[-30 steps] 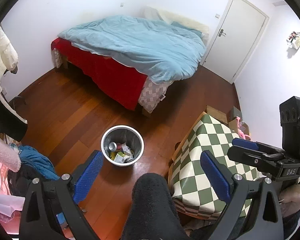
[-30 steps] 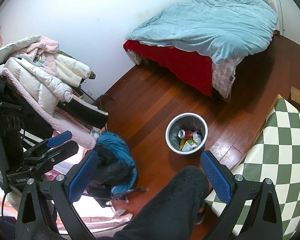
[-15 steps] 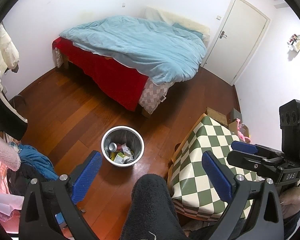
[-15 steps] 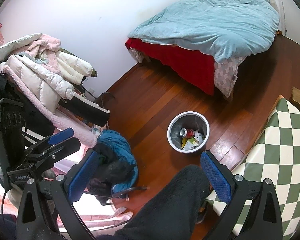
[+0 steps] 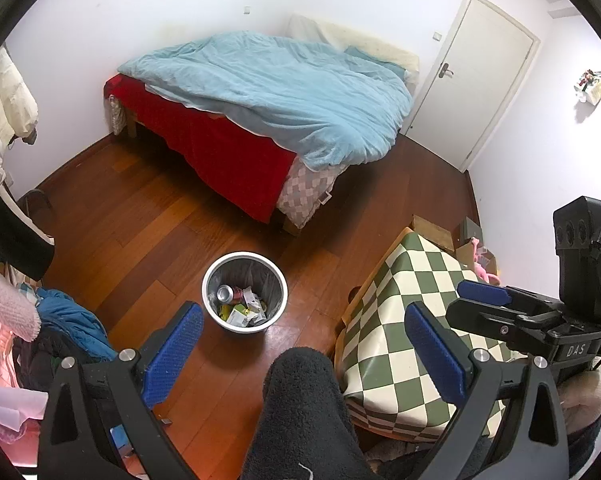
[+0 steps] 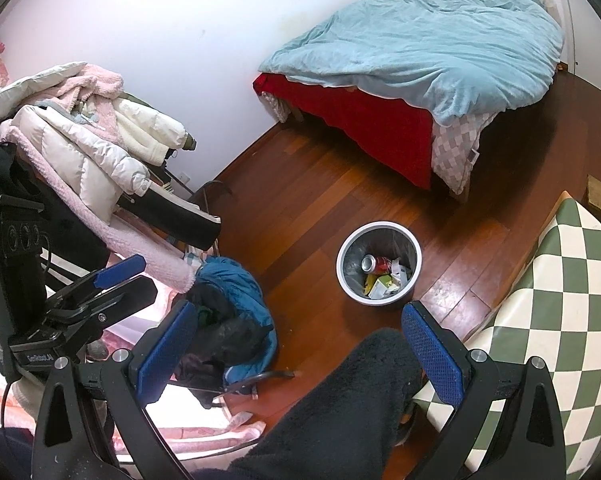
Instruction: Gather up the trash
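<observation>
A white round trash bin [image 5: 278, 288] stands on the wooden floor, holding a red can [image 5: 225, 293] and crumpled paper and wrappers [image 5: 244, 311]. It also shows in the right wrist view [image 6: 414, 250]. My left gripper [image 5: 300, 332] is open and empty, held high above the floor with the bin just beyond its left finger. My right gripper [image 6: 298, 338] is open and empty, high above the floor, with the bin between and beyond its fingers. The right gripper also shows at the right of the left wrist view [image 5: 500, 304].
A bed with a light blue duvet [image 5: 276, 92] and red sheet fills the far side. A green-and-white checkered table [image 5: 400, 320] stands at the right. Piled coats [image 6: 80, 140] and a blue jacket [image 6: 236, 288] lie at the left. A dark fuzzy trouser leg [image 5: 304, 412] is below.
Both grippers have drifted slightly, so the bin sits a little lower and nearer in the views. Both stay open and empty.
</observation>
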A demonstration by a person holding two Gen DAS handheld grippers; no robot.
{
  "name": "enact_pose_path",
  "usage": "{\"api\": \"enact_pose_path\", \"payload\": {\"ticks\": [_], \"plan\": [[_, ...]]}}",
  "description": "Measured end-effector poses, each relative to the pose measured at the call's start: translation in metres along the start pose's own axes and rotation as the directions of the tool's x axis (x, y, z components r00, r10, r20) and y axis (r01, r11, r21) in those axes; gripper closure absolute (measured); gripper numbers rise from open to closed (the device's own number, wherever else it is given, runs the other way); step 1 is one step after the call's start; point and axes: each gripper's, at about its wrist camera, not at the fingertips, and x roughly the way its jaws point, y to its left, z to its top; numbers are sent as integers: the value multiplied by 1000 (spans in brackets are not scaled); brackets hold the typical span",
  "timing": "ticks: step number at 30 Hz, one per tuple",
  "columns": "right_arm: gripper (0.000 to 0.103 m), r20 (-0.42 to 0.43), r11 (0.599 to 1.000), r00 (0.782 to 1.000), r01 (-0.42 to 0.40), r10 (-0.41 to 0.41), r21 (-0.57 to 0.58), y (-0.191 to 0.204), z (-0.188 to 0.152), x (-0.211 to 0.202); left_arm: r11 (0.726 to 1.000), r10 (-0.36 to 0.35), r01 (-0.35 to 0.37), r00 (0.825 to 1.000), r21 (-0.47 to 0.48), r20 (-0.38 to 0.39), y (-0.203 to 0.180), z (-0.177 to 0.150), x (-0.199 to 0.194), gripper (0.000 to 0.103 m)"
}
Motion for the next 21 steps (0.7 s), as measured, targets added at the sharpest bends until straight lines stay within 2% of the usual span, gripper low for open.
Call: {"api": "enact_pose_path", "payload": {"ticks": [21], "plan": [[0,0,1000,1000,3,-3,-4,3,3,1,1000,-6,6,1000,-2,0,-4,-2,-2,0]]}}
